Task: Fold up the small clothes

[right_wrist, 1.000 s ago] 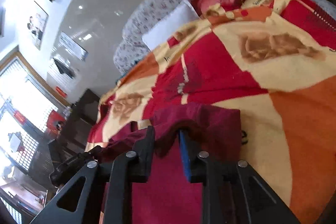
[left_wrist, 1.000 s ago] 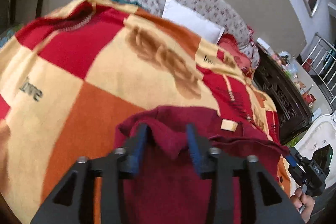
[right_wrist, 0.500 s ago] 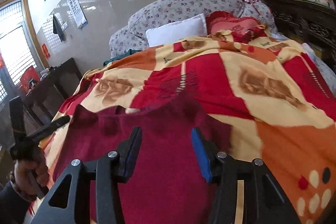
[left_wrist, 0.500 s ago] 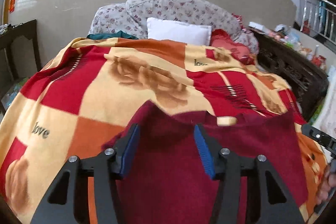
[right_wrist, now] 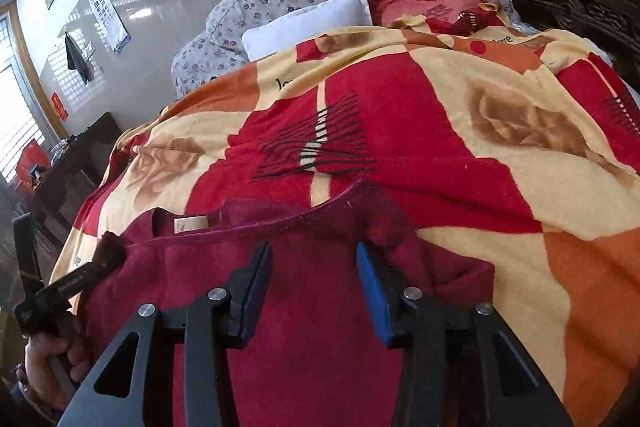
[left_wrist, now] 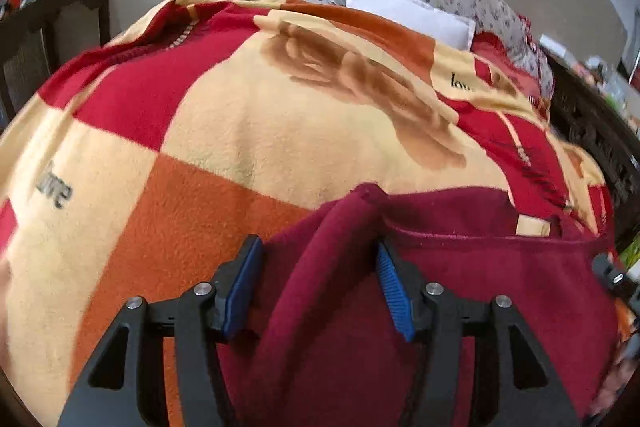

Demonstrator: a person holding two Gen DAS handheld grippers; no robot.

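Both tongs dropped closer to the bed w/ the garment [left_wrist: 500,287]. Left tongs [left_wrist: 316,279] just opened a bit, a raised fold between; right tongs [right_wrist: 314,277] just closed some, cloth between.

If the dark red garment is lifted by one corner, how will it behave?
The dark red garment is probably floppy: it bunches in a soft ridge between the left gripper jaws. Its fuzzy pile may cling to the blanket rather than slide. It looks light.

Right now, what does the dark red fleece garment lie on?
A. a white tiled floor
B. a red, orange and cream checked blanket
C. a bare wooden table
B: the dark red fleece garment rests on the red, orange and cream checked blanket spread over the bed.
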